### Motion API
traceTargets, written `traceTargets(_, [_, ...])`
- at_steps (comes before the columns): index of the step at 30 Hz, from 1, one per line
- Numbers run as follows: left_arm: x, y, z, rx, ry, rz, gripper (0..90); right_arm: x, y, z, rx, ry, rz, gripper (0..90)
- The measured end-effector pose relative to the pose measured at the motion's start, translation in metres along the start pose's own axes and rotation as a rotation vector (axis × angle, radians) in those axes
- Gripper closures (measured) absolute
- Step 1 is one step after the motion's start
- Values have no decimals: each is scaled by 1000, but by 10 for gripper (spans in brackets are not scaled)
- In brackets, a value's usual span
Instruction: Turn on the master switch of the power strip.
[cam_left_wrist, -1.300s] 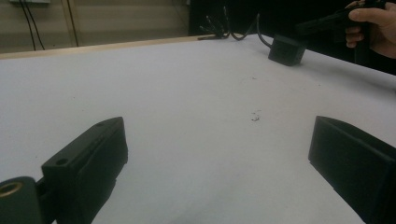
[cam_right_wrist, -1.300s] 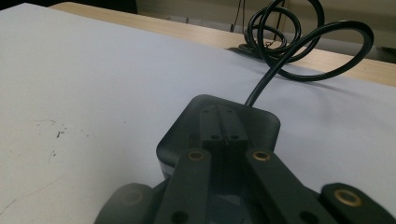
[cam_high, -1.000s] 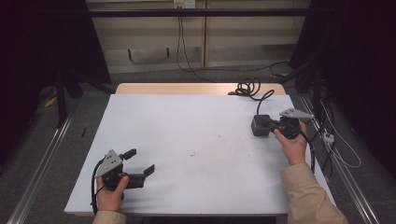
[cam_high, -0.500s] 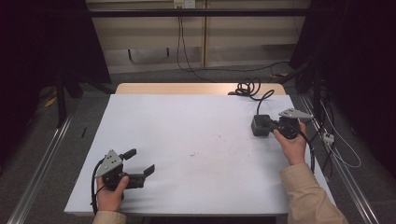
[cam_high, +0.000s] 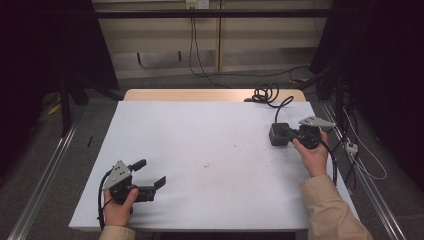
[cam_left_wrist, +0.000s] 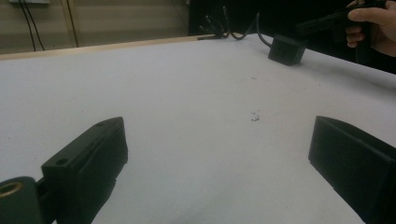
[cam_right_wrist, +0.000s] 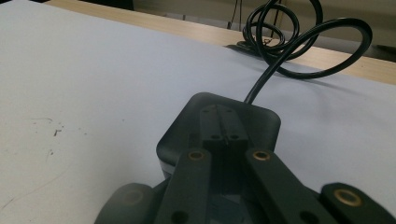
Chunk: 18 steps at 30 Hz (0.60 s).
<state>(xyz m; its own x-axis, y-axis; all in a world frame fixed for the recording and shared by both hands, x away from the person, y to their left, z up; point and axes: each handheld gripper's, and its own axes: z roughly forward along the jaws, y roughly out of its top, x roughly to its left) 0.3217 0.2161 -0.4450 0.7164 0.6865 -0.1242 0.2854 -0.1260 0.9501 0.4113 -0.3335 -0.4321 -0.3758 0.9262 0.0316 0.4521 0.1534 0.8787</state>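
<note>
A black power adapter lies on the right side of the white table, and its black cable coils toward the far edge. My right gripper is shut, its tips lying together over the adapter's top; nothing shows between the jaws. My left gripper rests near the front left corner, open, with only bare tabletop between its jaws. From the left gripper view the adapter sits far off at upper right.
A strip of bare wood runs along the table's far edge, where the cable's loops lie. Small dark specks mark the table's middle. Metal rails and more cables run along the floor on both sides.
</note>
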Motion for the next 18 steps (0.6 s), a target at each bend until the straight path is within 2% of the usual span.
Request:
traceTargets(5, [0,0,-1,-2,0,2,41,0,-2,0,-5,5,7,900])
traceTargets(6, [0,0,-1,-3,1,1,41,0,-2,0,-7,24,19,900])
traceTargets(8, [0,0,-1,-3,0,3,41,0,-2,1,-8,16,16,900])
traceTargets(10, [0,0,-1,-4,1,1,41,3,-1,1,-1,0,-14,900])
traceTargets(14, [0,0,-1,-4,0,1,41,2,-2,1,-9,2,-3,900])
traceTargets(18, [0,0,-1,-4,2,2,41,3,-1,1,-9,-3,-16,900])
